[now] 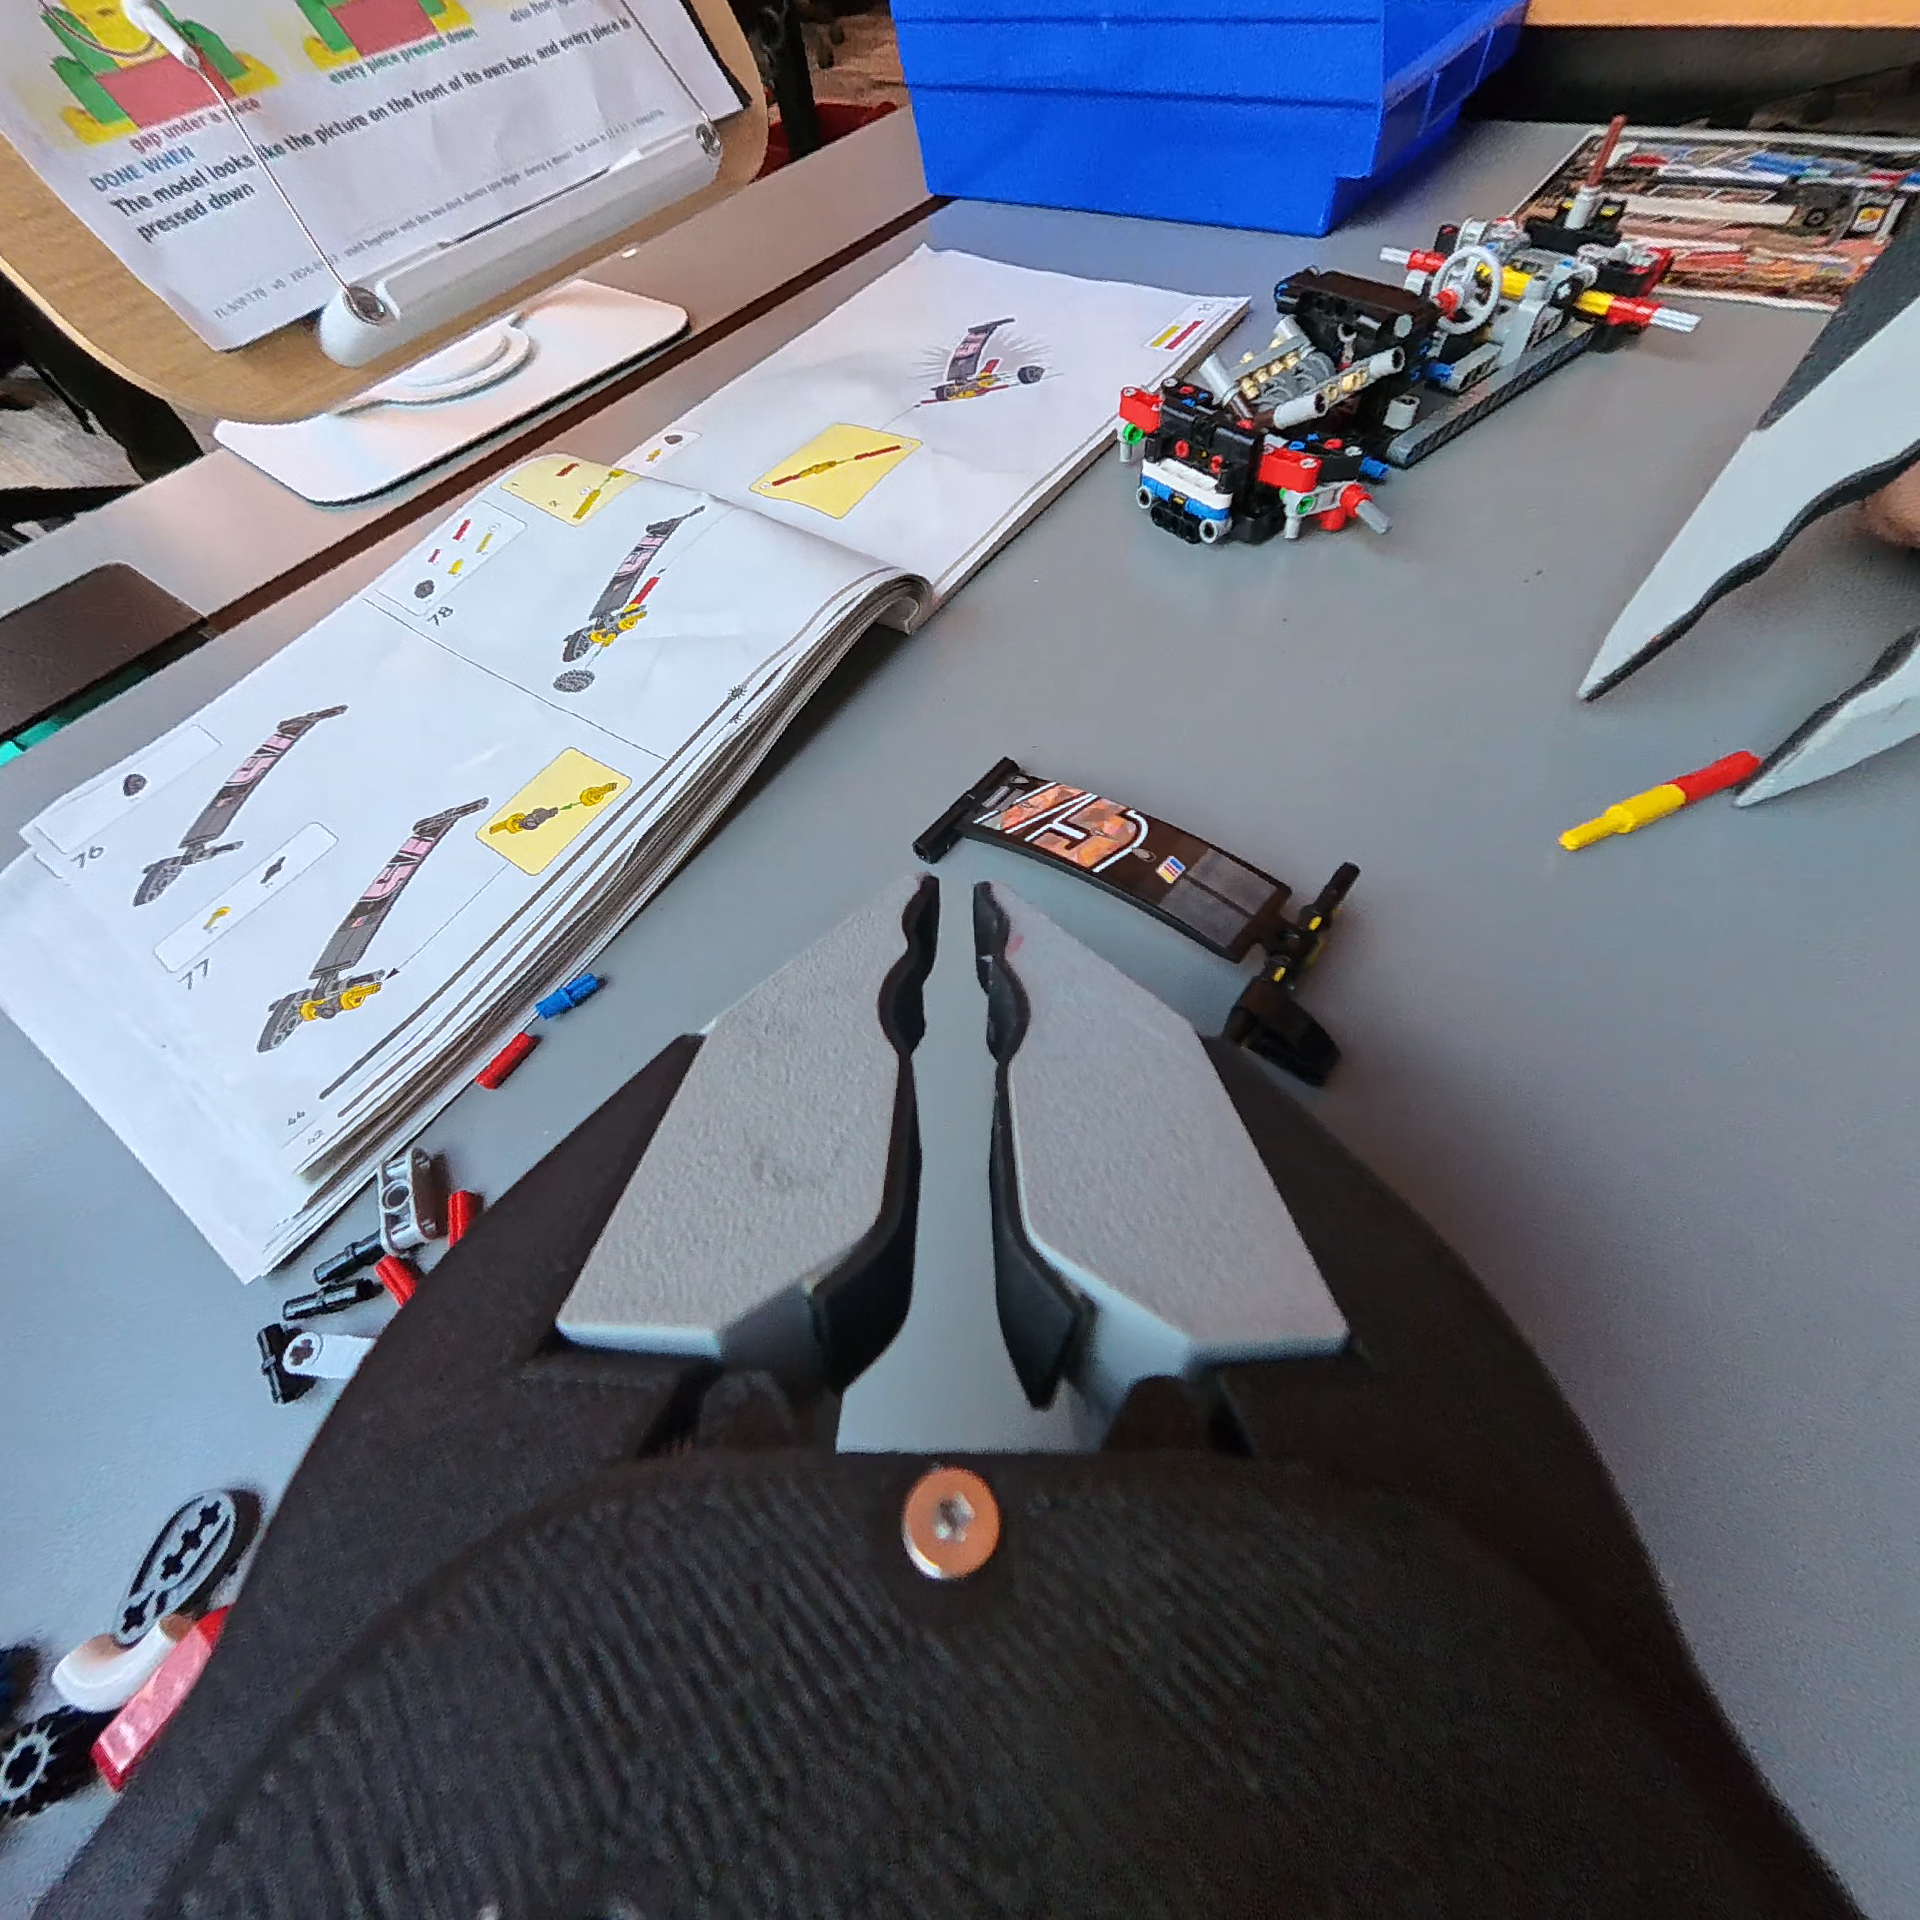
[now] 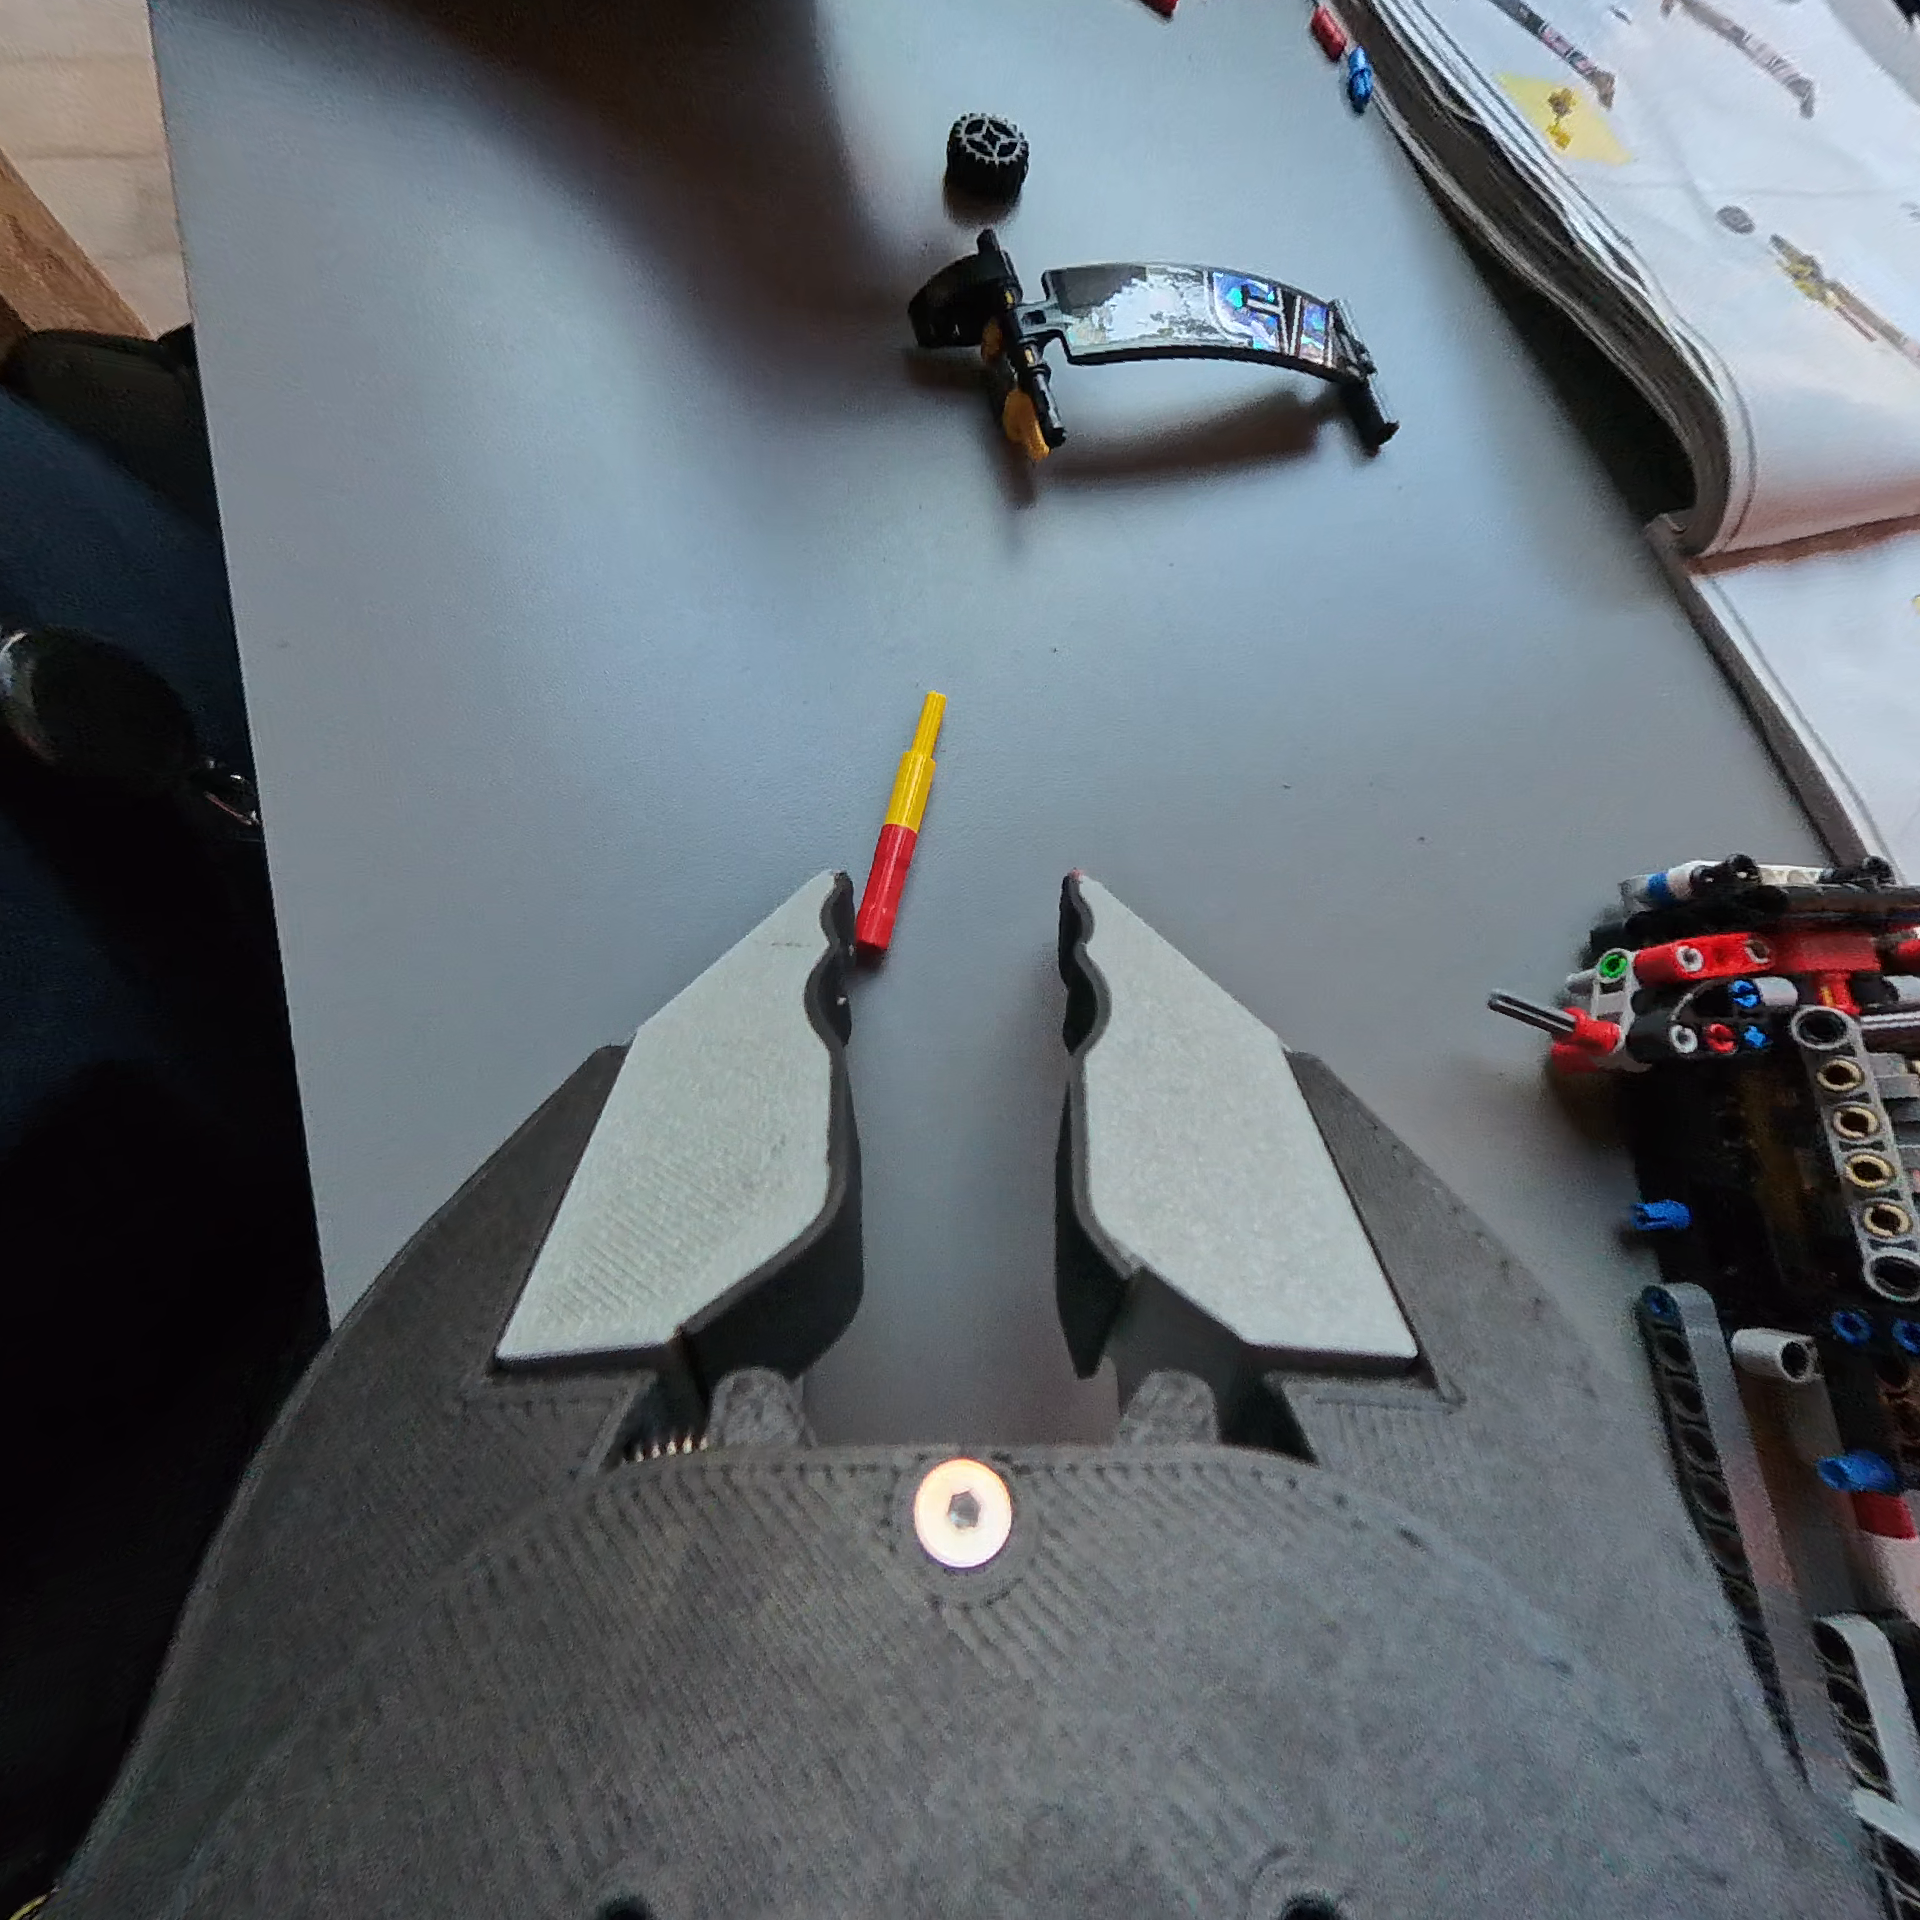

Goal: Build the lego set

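Observation:
My left gripper (image 1: 956, 894) hovers low over the grey table (image 1: 1403, 665). Its fingers are closed to a thin slit with nothing between them. Just beyond its tips lies a black curved panel (image 1: 1132, 862) with a sticker and a pin assembly on one end; it also shows in the right wrist view (image 2: 1184, 312). My right gripper (image 2: 961, 883) is open and holds nothing. A red and yellow axle rod (image 2: 902, 821) lies on the table beside its left fingertip (image 2: 831, 914), not gripped. The left wrist view shows that rod (image 1: 1657, 802) at the tips of the right gripper (image 1: 1668, 746).
An open instruction booklet (image 1: 416, 810) lies at the left, and a partly built car model (image 1: 1351, 384) stands behind. A blue bin (image 1: 1164, 104) and a sheet stand (image 1: 364, 156) are at the back. Small loose parts (image 1: 384, 1247) lie near the booklet. A black gear (image 2: 987, 151) lies past the panel.

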The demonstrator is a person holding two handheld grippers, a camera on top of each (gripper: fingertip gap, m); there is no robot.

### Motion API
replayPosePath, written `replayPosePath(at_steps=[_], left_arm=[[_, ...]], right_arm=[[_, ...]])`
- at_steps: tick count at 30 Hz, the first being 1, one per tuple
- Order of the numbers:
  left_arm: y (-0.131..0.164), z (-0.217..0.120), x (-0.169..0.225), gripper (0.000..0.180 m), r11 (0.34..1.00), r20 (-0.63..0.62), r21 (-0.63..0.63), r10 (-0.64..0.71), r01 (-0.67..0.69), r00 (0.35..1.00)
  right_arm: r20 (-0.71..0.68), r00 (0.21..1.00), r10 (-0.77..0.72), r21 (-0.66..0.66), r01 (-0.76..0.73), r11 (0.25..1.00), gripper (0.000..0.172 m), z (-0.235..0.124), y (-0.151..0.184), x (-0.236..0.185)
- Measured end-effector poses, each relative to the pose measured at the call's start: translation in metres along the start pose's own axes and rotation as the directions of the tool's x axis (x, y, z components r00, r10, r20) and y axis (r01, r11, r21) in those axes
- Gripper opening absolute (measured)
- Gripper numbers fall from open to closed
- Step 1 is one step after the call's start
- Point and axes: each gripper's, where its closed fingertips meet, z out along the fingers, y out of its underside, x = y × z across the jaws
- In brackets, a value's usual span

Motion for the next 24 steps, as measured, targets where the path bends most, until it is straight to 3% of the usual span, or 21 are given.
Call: replayPosePath(at_steps=[6, 11, 15, 24], left_arm=[[-0.001, 0.001, 0.004, 0.004, 1.000, -0.032, 0.000, -0.029, 0.029, 0.999], [-0.001, 0.002, 0.006, 0.004, 1.000, -0.038, -0.006, -0.022, 0.022, 0.999], [-0.002, 0.003, 0.006, 0.003, 0.999, -0.049, -0.004, -0.044, 0.044, 0.998], [0.000, 0.005, 0.000, 0.003, 0.999, -0.031, -0.014, -0.049, 0.048, 0.998]], right_arm=[[0.022, 1.000, 0.011, 0.011, -0.011, 1.000, 0.033, -0.001, -0.001, -0.001], [0.078, 0.997, -0.018, -0.012, 0.019, 1.000, 0.004, 0.004, -0.001, -0.010], [0.093, 0.995, -0.040, -0.008, 0.041, 0.999, 0.003, 0.014, -0.008, -0.006], [0.126, 0.985, -0.118, 0.033, 0.115, 0.993, 0.003, 0.047, -0.032, 0.043]])
